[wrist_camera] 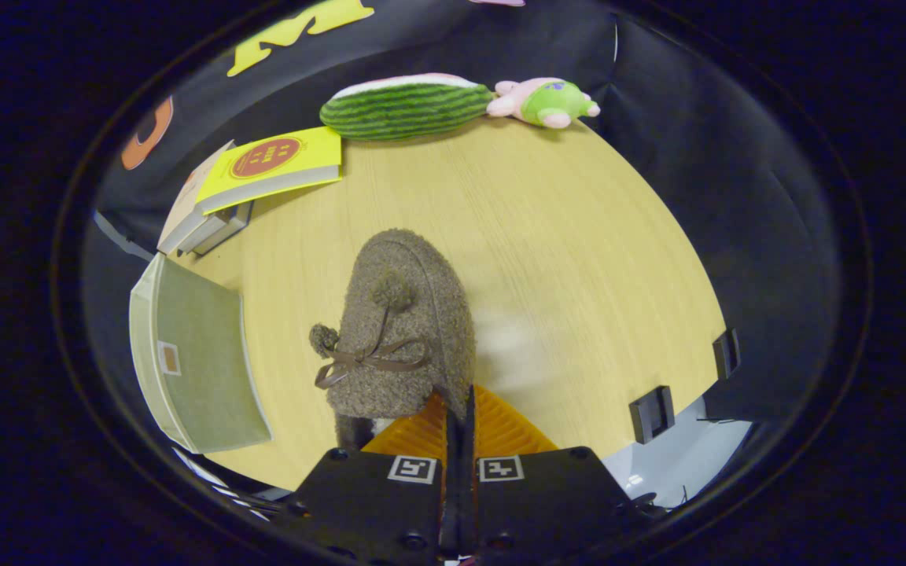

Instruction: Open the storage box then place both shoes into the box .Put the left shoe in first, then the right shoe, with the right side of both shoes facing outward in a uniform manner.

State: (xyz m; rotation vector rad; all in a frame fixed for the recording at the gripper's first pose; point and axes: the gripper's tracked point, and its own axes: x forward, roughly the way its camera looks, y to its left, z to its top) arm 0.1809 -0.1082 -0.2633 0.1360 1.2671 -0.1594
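Gripper view looks down along the tongs (459, 409) at a fuzzy brown shoe (406, 330), a slipper with a thin ribbon bow and two pompoms on its upper. Its heel end sits at the fingertips, and its toe points away across the bench (579, 259) toward the far edge. Both fingers are drawn almost together, with just a thin dark slit between them, and they pinch the shoe's heel-side rim on the right of its opening, so the tongs are narrow and holding the shoe. The heel and the inside of the shoe are hidden behind the left finger (only a dark patch shows there), and I cannot tell whether the sole rests on the wood or hangs just above it.

Off the bench's left edge stands the storage box (201, 354), pale green with a small label, its near corner cut off; whether its lid is open is hard to make out. At the far left corner lies a stack of books (248, 189), a yellow one on top. Along the far edge rest a watermelon plush (406, 106) and, touching its end, a pink and green plush toy (547, 101). Two small black clips (652, 413) sit on the near right edge.
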